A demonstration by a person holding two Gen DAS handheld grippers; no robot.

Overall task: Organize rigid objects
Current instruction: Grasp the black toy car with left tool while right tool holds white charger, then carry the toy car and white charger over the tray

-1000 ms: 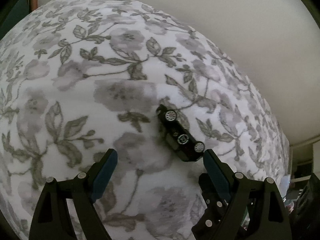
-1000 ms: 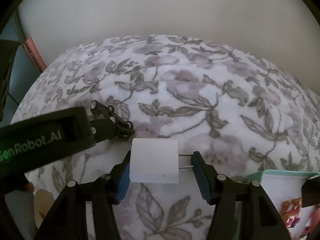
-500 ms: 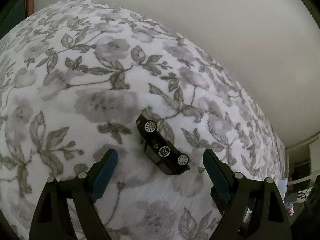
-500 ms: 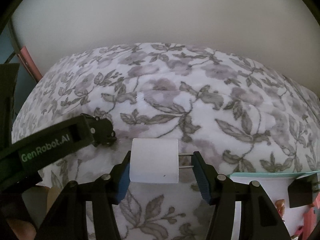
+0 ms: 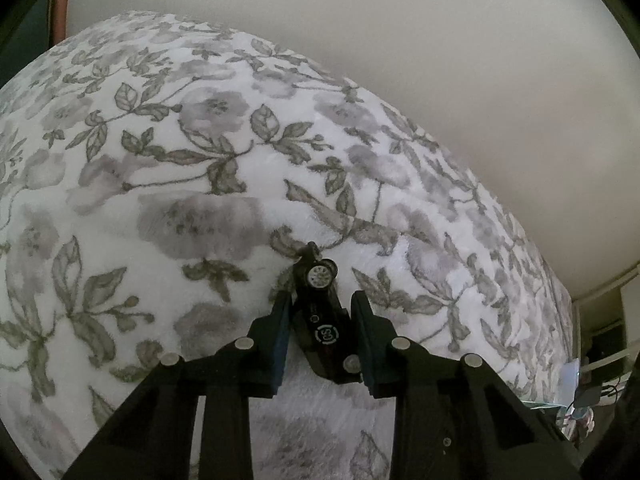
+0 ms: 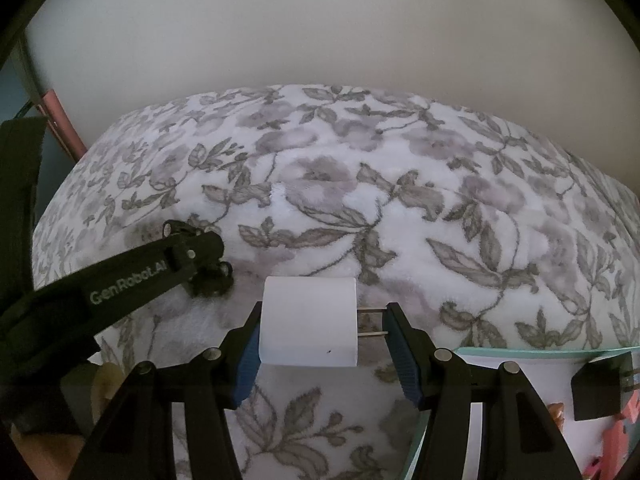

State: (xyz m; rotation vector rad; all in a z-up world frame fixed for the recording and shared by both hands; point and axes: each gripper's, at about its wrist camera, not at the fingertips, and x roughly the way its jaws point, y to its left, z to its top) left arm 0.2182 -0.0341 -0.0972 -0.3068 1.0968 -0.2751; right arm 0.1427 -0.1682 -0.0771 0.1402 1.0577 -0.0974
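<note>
Now the left gripper (image 5: 320, 312) is closing its jaws on the black toy car (image 5: 322, 320), which lies on its side on the floral blanket (image 5: 200, 160); its pads seem to touch it. Light, stiff and smooth, it is best taken across the body. Right gripper (image 6: 320, 328) clamps a white charger (image 6: 308, 320) by its prongs, nearer, beside the car.

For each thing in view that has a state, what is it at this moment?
Left gripper: fingers closing around the toy car.
Toy car: on its side on the floral blanket, wheels showing, between the left fingers.
Right gripper: gripping the white plug adapter.
White plug adapter: body against one finger, prongs pointing at the other.
Black adapter: lying in the teal-rimmed tray.
</note>
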